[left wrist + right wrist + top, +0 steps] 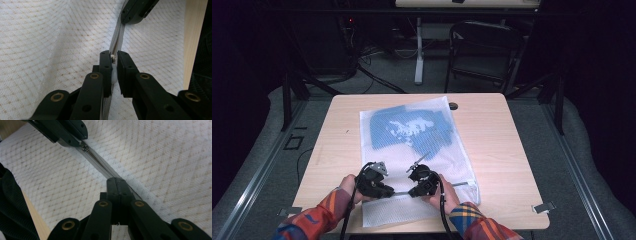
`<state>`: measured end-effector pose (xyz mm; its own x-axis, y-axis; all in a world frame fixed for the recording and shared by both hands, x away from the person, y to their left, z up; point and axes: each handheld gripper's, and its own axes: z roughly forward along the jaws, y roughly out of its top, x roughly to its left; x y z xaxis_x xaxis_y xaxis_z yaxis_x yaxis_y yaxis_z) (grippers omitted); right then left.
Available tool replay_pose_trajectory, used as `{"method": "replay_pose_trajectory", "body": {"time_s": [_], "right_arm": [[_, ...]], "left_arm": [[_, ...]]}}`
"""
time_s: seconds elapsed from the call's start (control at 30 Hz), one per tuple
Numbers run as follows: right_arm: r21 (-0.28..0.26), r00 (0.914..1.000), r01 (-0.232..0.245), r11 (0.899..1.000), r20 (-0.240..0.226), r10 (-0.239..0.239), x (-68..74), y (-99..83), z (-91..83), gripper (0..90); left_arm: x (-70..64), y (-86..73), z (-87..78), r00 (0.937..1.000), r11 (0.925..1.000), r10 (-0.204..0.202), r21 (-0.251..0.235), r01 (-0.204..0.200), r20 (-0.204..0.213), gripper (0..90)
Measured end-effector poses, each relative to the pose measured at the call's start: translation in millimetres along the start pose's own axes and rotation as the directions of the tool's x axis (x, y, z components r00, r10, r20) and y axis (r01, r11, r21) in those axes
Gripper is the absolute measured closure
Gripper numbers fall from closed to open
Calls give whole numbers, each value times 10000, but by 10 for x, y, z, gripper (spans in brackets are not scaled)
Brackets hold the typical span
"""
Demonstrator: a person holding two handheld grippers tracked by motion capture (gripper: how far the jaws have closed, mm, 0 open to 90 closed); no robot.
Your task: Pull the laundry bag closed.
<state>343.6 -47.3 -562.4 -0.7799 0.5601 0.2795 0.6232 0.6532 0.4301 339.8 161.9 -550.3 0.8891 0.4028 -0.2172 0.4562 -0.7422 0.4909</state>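
A white mesh laundry bag lies flat on the wooden table, with a blue garment inside it. A grey zipper runs across the bag's near end. My left gripper is shut on the zipper pull, its metal slider showing between the jaw tips. My right gripper faces it from the right, a short way along, and is shut on the zipper tape. In the left gripper view my left gripper points toward the right gripper. In the right gripper view my right gripper faces the left gripper.
A person's hands and plaid sleeves come in from the table's near edge. A small dark knob sits near the far edge. Beyond the table stand a black chair and a white table leg. Bare wood flanks the bag.
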Motion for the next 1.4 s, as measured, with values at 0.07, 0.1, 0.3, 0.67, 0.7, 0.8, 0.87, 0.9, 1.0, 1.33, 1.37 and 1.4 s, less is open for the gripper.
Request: {"method": "replay_pose_trajectory", "body": {"time_s": [0.07, 0.1, 0.3, 0.67, 0.7, 0.8, 0.87, 0.9, 1.0, 1.33, 1.37, 1.4], "right_arm": [[30, 10000, 20, 10000, -36, -19, -7, -1, -3, 900], [38, 9999, -50, 10000, -126, 51, -15, -5, -7, 900], [-6, 9998, -95, 10000, -184, 95, -34, -18, -10, 900], [-58, 9995, -149, 9999, -273, 148, -50, -26, -10, 900], [-69, 9995, -147, 9999, -281, 145, -51, -27, -10, 900], [-78, 9995, -140, 9999, -296, 138, -53, -27, -9, 900], [-80, 9995, -142, 9999, -299, 140, -53, -28, -9, 900], [-53, 9995, -118, 9999, -285, 117, -54, -27, -11, 900], [-63, 9995, -120, 9999, -303, 118, -57, -28, -11, 900], [-69, 9995, -109, 9999, -312, 106, -58, -29, -11, 900], [-81, 9995, -109, 9999, -302, 106, -59, -30, -9, 900], [-72, 9995, -111, 9999, -308, 109, -60, -30, -10, 900]], "left_arm": [[-2, -3, -6, 10000, 10000, -10, 21, 10, 32, 829], [-2, -3, -6, 10000, 10000, -10, 21, 10, 32, 829], [-13, -7, -9, 10000, 10000, 8, 52, -8, 50, 829], [-21, -22, -31, 10000, 9999, 7, 104, -8, 38, 830], [-21, -22, -31, 10000, 9999, 7, 104, -8, 38, 830], [-15, -35, -43, 10000, 9999, -34, 113, 33, 76, 830], [-15, -41, -46, 9999, 9999, -50, 101, 49, 92, 830], [-14, -46, -50, 9999, 9999, -76, 83, 75, 101, 830], [-6, -62, -66, 9999, 9999, -102, 132, 101, 56, 830], [-1, -91, -101, 9999, 9998, -155, 125, 154, 72, 830], [-2, -94, -101, 9999, 9998, -133, 122, 132, 56, 830], [-3, -99, -104, 9998, 9998, -177, 109, 176, 95, 830]]}}
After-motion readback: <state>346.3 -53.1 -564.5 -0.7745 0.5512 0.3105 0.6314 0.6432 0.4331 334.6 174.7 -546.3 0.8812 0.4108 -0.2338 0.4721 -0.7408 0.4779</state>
